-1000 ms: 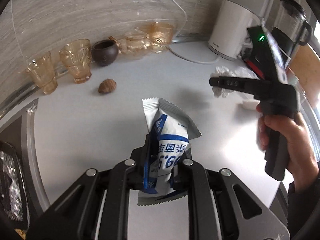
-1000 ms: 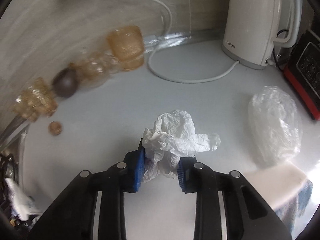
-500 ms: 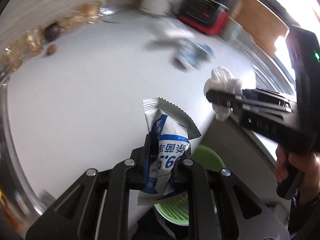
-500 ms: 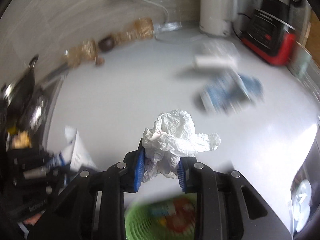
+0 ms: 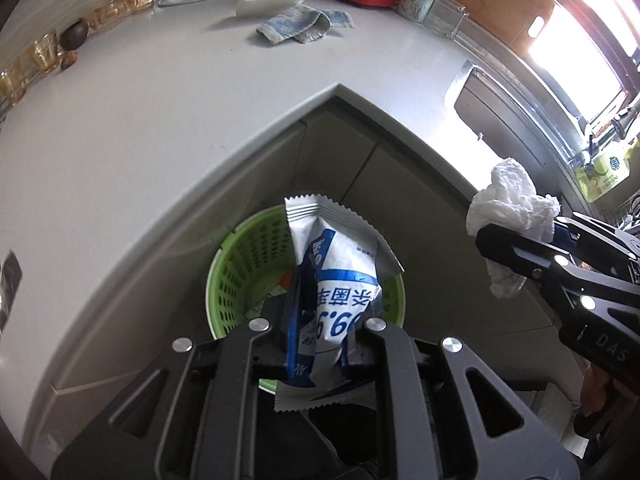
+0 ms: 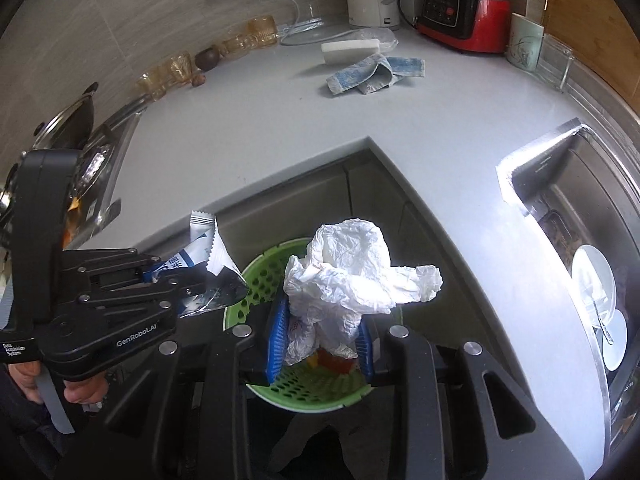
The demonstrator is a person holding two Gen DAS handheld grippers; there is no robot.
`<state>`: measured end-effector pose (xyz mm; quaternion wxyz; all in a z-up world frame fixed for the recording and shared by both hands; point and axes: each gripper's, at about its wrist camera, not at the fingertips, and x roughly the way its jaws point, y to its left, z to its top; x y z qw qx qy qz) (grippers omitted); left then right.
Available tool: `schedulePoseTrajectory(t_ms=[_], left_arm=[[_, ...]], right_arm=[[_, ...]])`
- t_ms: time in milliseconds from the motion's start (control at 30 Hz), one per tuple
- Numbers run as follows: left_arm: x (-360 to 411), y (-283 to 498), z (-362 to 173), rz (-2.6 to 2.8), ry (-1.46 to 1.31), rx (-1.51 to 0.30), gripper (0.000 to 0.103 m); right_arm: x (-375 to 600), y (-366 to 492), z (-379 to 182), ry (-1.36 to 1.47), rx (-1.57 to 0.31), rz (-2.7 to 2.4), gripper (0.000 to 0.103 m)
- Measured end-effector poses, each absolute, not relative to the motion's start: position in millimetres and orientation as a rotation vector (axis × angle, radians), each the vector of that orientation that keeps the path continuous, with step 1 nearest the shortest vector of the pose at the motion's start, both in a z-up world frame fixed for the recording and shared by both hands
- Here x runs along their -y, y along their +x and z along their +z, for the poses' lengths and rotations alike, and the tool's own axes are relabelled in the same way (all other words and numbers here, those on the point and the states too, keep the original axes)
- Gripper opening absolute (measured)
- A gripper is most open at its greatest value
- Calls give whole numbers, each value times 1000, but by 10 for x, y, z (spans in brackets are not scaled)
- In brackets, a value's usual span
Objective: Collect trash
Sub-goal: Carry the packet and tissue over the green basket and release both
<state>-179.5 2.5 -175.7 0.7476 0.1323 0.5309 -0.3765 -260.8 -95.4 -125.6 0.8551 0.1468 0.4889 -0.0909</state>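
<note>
**Two claws over the green bin**

The left claw (image 5: 316,344) pinches one blue-and-white wrapper (image 5: 336,280), which reads "99.9". The right claw (image 6: 320,344) squeezes one crumpled white tissue (image 6: 352,276). Both hang past the counter (image 5: 160,120) corner, over one green basket (image 5: 240,264) with open room inside.

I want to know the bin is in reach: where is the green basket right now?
The green basket sits on the floor below the inner corner of the countertop, under both hand-held grippers in each wrist view, beneath the blue-and-white wrapper and crumpled tissue.
</note>
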Motion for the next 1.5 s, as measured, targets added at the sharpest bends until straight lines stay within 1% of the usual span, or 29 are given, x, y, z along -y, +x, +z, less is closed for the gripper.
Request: schedulePoseTrajectory(t_ms=[267,367,500,533,567,600,633,667,700,733,800,867,967,1100,1233,1333,1500], left_arm=[[-4,-1928,-1827,-767,297,-1178,14],[79,-1860,-2023,-760,313,-1221,14],[299,-1732,-2488,-781,329,-1334,14],[338,-1722,-2584,-779,337,-1349,17],[408,-1701,-2745,-774,360,-1370,25],[451,-1679,-2850,-765,375,-1383,31],[484,-1667,-2951,-756,389,-1396,46],[516,-1651,-3042,-744,403,-1407,56],[546,-1637,-3137,-731,417,-1418,59],[565,-1630,-3197,-722,431,-1425,61],[587,-1629,-3259,-706,454,-1433,63],[594,-1631,-3225,-704,459,-1420,70],[572,-1650,-3056,-686,471,-1359,78],[455,-1644,-2709,-620,464,-1282,81],[285,-1657,-2371,-573,436,-1213,91],[127,-1702,-2176,-518,433,-1167,93],[-136,-1743,-1968,-457,371,-1156,95]], right_arm=[[954,-2763,-1199,298,-995,-145,31],[976,-2769,-1197,298,-989,-140,31],[1017,-2805,-1220,301,-995,-144,31],[1019,-2818,-1225,303,-996,-146,32],[1032,-2829,-1236,307,-1000,-148,32],[1043,-2837,-1249,311,-1005,-152,32],[1061,-2846,-1266,316,-1010,-156,32],[1080,-2857,-1277,323,-1012,-160,32],[1094,-2867,-1282,327,-1014,-163,33],[1110,-2879,-1289,332,-1015,-166,33],[1146,-2903,-1306,339,-1021,-175,33],[1181,-2918,-1323,343,-1028,-182,33],[1225,-2922,-1337,346,-1030,-186,33],[1252,-2904,-1359,342,-1031,-174,33],[1251,-2869,-1443,340,-1041,-146,34],[1240,-2827,-1544,350,-1056,-119,34],[1145,-2664,-1834,332,-1106,-33,34]])
